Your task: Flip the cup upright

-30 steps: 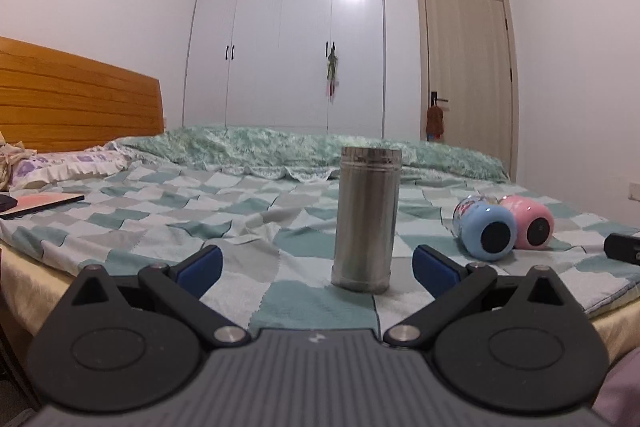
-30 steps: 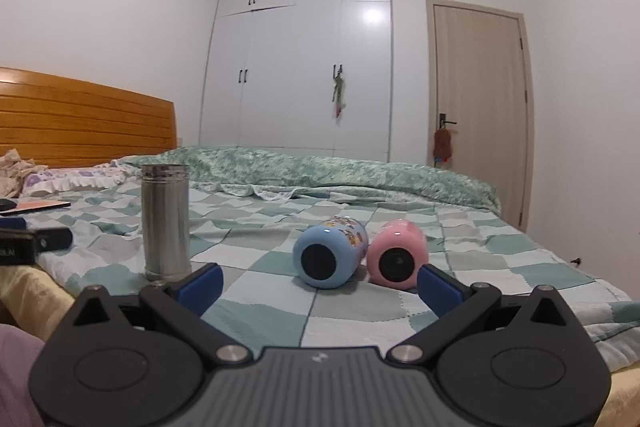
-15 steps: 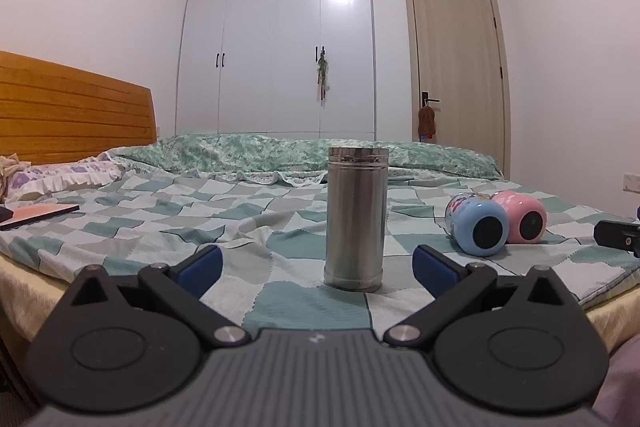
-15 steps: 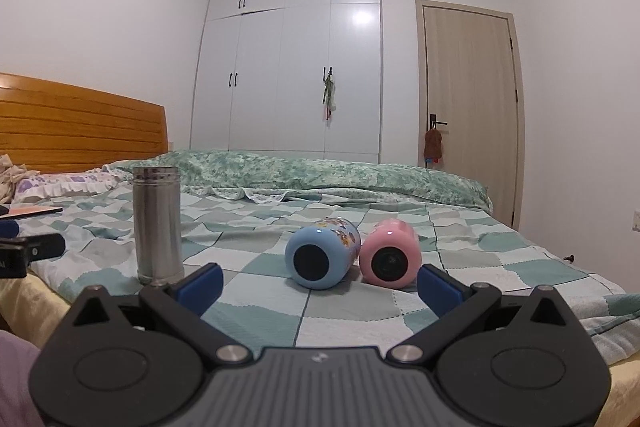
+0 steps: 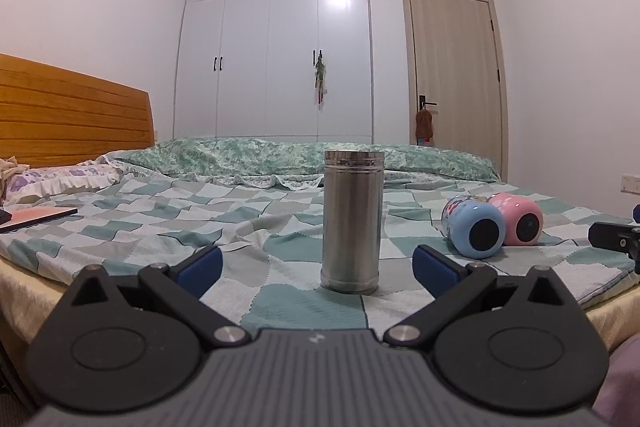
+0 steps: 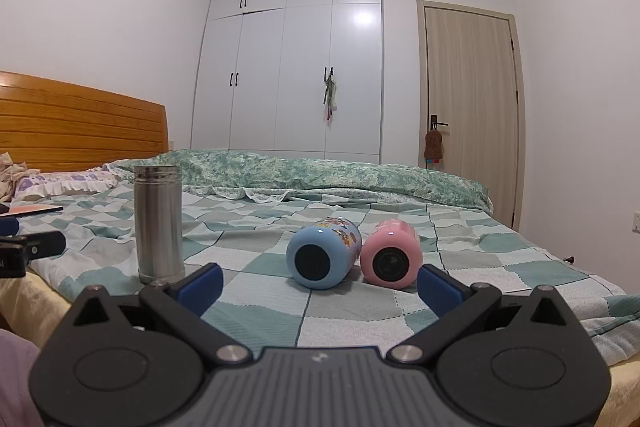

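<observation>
Two grippers, left (image 5: 316, 261) and right (image 6: 319, 281), edging nearer the bed (image 6: 260, 311), jaws spread, empty. Steel cup (image 5: 352, 221) upright; blue (image 6: 322, 253) and pink (image 6: 392, 253) lying near front edge, awaiting flips.

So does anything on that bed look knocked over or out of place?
Yes. The blue cup and the pink cup lie on their sides next to each other on the checked bedspread, round ends facing the cameras. The steel cup stands upright. Nothing looks spilled or damaged.
</observation>
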Motion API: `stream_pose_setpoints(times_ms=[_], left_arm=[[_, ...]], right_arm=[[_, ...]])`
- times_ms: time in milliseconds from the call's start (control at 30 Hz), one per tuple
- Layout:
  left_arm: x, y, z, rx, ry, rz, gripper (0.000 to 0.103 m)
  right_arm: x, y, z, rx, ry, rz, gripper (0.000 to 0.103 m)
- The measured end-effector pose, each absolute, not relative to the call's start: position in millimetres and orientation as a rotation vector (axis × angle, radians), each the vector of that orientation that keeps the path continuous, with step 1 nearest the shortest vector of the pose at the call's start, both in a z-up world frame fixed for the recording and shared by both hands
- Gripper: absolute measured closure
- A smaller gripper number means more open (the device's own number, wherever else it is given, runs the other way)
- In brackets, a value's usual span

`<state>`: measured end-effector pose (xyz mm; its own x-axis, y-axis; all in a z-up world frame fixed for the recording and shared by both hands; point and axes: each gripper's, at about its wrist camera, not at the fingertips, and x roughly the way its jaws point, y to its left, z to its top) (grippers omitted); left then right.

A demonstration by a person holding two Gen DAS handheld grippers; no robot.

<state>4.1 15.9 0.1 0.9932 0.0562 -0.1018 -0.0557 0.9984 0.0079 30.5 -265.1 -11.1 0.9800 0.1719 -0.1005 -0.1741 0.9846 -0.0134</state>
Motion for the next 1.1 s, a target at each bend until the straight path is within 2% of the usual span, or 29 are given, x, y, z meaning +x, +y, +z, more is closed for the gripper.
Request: stream_pose_setpoints(times_ms=[1100], left_arm=[[-0.7,17.4,0.3,0.002,0.089,0.041,0.000]], right_arm=[[30.7,-264.8,-11.8,-0.023,0.099,0.174,0.000]])
